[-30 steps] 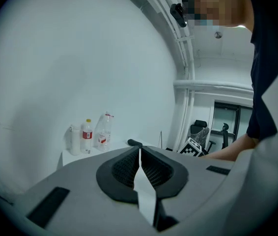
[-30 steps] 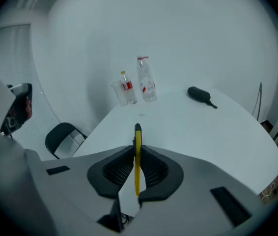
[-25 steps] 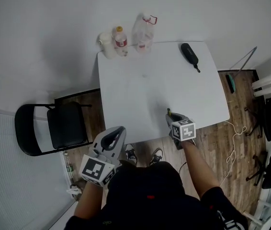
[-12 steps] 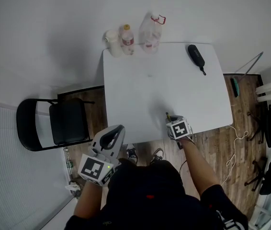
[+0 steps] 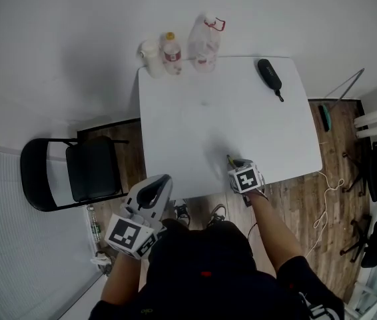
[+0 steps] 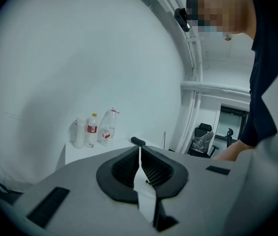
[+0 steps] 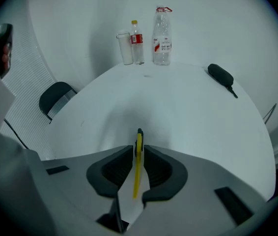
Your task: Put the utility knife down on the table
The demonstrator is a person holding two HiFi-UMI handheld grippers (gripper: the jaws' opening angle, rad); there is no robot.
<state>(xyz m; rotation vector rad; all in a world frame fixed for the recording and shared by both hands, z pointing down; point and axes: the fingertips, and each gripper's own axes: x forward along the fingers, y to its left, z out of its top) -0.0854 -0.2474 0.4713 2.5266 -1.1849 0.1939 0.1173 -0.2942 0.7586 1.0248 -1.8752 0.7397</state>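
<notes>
White wall backs a white table (image 5: 195, 132), and little has changed over the last second. The right gripper (image 7: 139, 150) stays at the table's near edge, drifted only slightly left, with its jaws pressed onto the yellow utility knife (image 7: 136, 181). The knife's tip pokes out ahead over the tabletop, and whether it touches cannot be told. The left gripper (image 6: 139, 154) remains off the table beside the person's body, jaws together with nothing between them. Two bottles (image 5: 170, 53) at the far edge carry red labels, their print too small to read.

bright, even light | soft shadows | fisheye edges dark
</notes>
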